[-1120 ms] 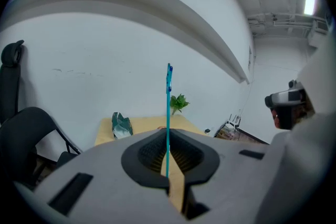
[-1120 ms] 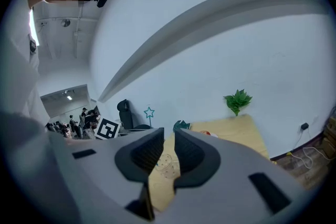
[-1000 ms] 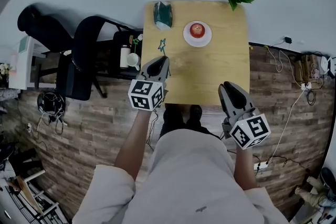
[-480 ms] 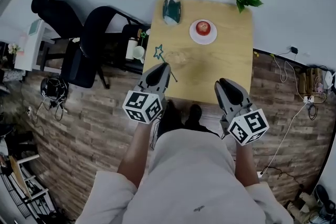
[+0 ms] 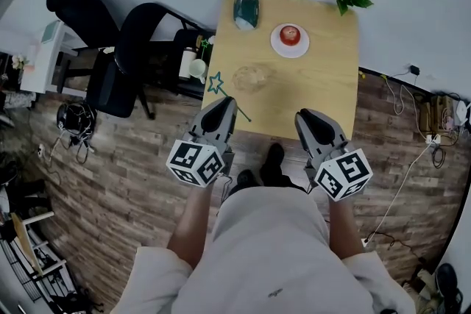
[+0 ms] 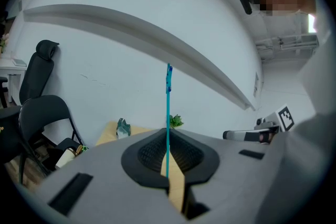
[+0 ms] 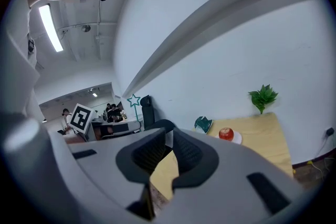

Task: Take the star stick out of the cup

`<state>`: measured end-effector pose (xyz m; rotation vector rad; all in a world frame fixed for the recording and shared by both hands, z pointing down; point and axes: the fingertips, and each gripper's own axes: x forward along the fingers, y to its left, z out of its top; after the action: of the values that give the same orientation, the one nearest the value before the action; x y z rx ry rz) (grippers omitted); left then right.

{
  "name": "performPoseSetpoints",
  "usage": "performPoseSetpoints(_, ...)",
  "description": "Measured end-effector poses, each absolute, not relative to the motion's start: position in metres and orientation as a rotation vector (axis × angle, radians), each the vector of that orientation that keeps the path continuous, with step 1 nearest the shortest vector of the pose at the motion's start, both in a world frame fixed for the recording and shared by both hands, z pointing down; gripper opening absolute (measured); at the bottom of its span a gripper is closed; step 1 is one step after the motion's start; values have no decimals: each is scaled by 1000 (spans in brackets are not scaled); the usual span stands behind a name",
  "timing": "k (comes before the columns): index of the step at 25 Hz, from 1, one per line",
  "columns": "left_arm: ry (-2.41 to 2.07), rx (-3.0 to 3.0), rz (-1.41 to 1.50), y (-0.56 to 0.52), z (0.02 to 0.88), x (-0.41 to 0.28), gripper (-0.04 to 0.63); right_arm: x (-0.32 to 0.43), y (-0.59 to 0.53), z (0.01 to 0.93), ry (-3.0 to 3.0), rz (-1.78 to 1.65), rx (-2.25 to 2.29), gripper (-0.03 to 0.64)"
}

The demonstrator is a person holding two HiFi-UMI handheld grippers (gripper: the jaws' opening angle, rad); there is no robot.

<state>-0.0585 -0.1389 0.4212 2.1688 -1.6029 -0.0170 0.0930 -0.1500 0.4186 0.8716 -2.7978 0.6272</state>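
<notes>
The left gripper (image 5: 224, 104) is clamped on the star stick (image 6: 168, 107), which is out of the cup (image 5: 252, 77) and held left of it and nearer the person, its star end off the table (image 5: 324, 95) edge on that side. The cup stands on the table with nothing in it that can be made out, and the apple (image 5: 289, 34) sits beyond it to the right. The right gripper (image 5: 310, 118) hangs right of the cup at the near table edge, jaws a narrow gap apart with nothing between them.
</notes>
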Motion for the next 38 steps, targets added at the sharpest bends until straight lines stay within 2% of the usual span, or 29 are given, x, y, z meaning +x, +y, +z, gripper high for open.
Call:
performPoseSetpoints(20, -1573, 2243, -135, 5, 385, -104, 20, 63, -21, 393, -2776, 520, 988, 41)
performPoseSetpoints(38, -1572, 2319, -220, 105, 356, -116, 19, 55, 79, 375, -2805, 421, 1054, 0)
